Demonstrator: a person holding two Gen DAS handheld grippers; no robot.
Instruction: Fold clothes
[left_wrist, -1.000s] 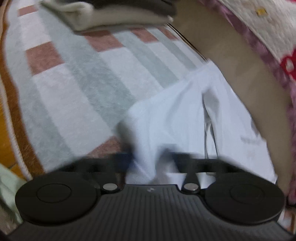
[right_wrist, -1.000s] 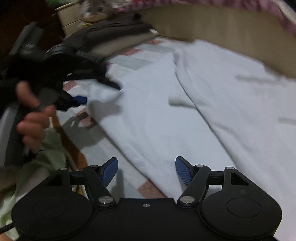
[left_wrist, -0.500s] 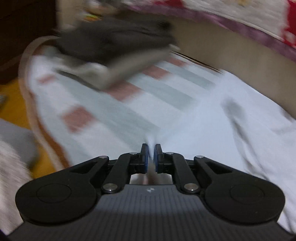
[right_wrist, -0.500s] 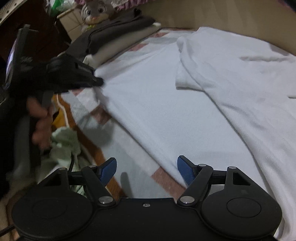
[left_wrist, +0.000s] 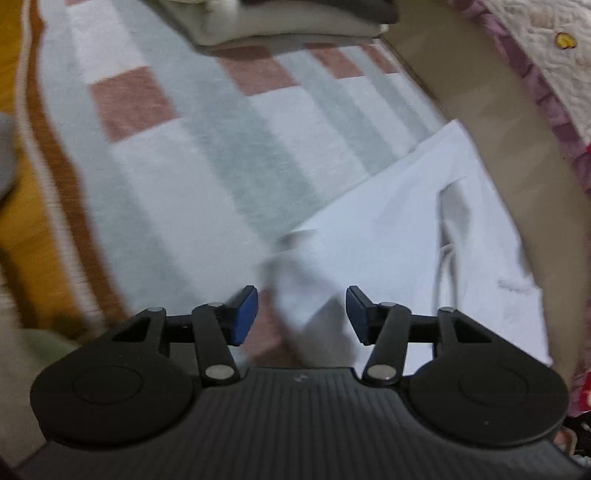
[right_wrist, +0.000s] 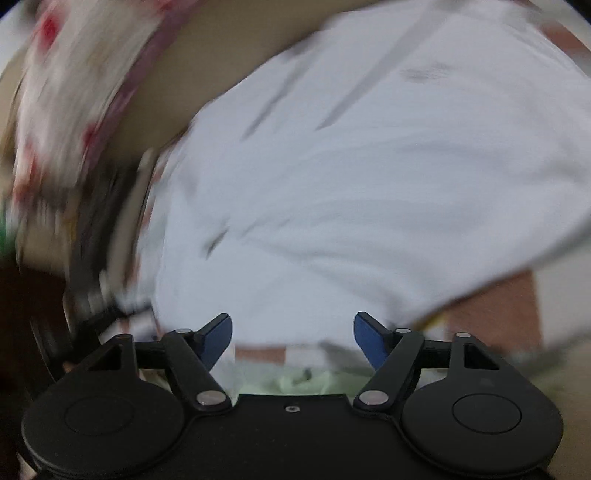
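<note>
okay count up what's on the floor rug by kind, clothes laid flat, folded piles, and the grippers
White shirt laid flat: 1
Folded pile of clothes: 1
Grippers: 2, left gripper with jaws opening and a shirt corner between them, right gripper open
Total: 4

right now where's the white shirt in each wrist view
Left wrist view: the white shirt fills the lower right, its blurred corner running down between the pads of the opening left hand-held gripper, which do not press it.
Right wrist view: it fills the centre and right, ahead of the open right hand-held gripper.
Shared landmark: the checked rug under it.
</note>
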